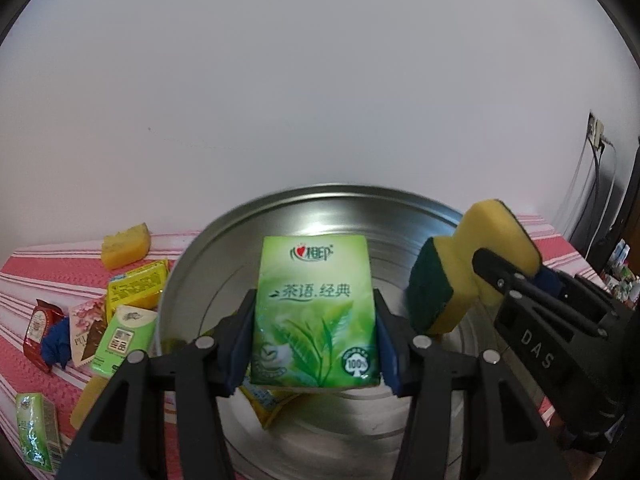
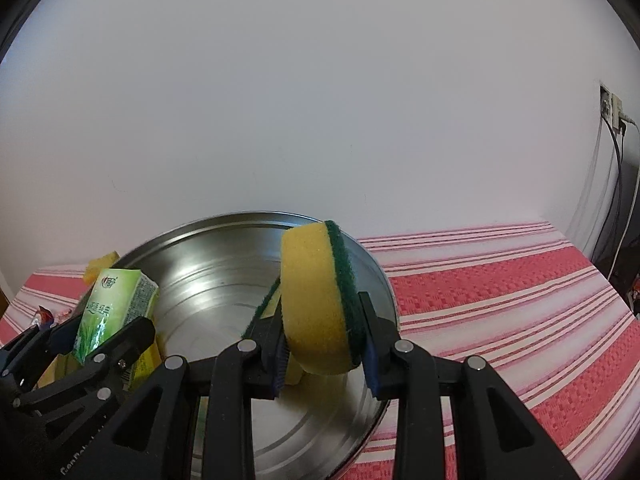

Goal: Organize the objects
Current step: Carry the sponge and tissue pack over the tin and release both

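Risk first: you have both loads over the basin [image 1: 400,432] at once, and the two grippers sit near each other. Let go of both together and the sponge [image 2: 320,300] may bounce off the tissue pack [image 1: 316,312] or off the steel and hop the rim. The basin wall is shallow and slick, so a drop from height is the likely cause.

Left gripper [image 1: 314,344]: fingers pinching the green tissue pack by its two side edges, pack upright, label toward the lens. It hangs above the basin floor, not touching it as far as you can judge.

Right gripper [image 2: 324,344]: clamped on the sponge, yellow foam and green scrub layer both squeezed between the pads. It hangs over the right half of the basin, close to the rim there. That closeness is your second hazard; a sideways release could put it on the striped cloth [image 2: 500,300].

Basin contents: a yellow packet [image 1: 268,404] lies on the floor under the tissue pack. Another sponge seems to lie behind the held one in the right view, but it is mostly hidden.

Still outside, on the cloth left of the basin: a yellow sponge [image 1: 126,244], a yellow pack [image 1: 136,288], a red sachet [image 1: 40,328], more green packs and a pink carton.
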